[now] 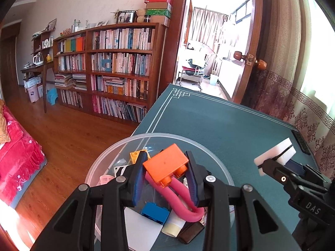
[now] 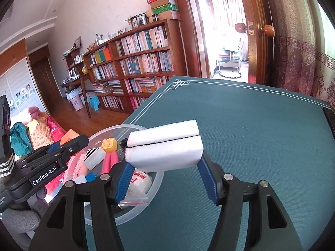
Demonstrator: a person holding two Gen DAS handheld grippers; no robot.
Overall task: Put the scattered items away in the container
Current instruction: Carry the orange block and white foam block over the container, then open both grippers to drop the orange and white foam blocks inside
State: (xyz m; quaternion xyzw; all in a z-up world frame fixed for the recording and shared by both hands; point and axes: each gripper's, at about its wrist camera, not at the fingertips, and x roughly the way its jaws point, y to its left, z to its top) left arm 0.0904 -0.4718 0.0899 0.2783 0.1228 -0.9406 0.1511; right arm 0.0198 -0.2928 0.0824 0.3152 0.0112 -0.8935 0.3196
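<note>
Left gripper: your left gripper (image 1: pixel 166 172) is clamped on the orange brick (image 1: pixel 165 167), pinched between both blue pads and held above the clear bowl (image 1: pixel 108 156).
Right gripper: your right gripper (image 2: pixel 164 162) is gripping the white foam block (image 2: pixel 164 146), a two-layer piece with a dark seam, carried off the table just beside the bowl's rim.
Bowl contents: under the orange brick you can see a pink foam tube (image 1: pixel 182 207), a blue brick (image 1: pixel 156 211), a yellow brick (image 1: pixel 136 153), a striped black-and-white piece (image 2: pixel 94 156), a small bagged packet with red print (image 2: pixel 138 185) and a few pale bits too jumbled to name.
Bowl position: it sits at the near left corner of the green table mat (image 1: pixel 219 125), its edge close to the table's side.
Done so far: most of the clutter already lies inside the bowl.
Left to do: you look to have only the two held pieces to drop in; the mat shows nothing else loose except a dark flat object (image 2: pixel 329 117) at its far right edge, which may not be part of the job.
Progress: by these views, you are near the end.
</note>
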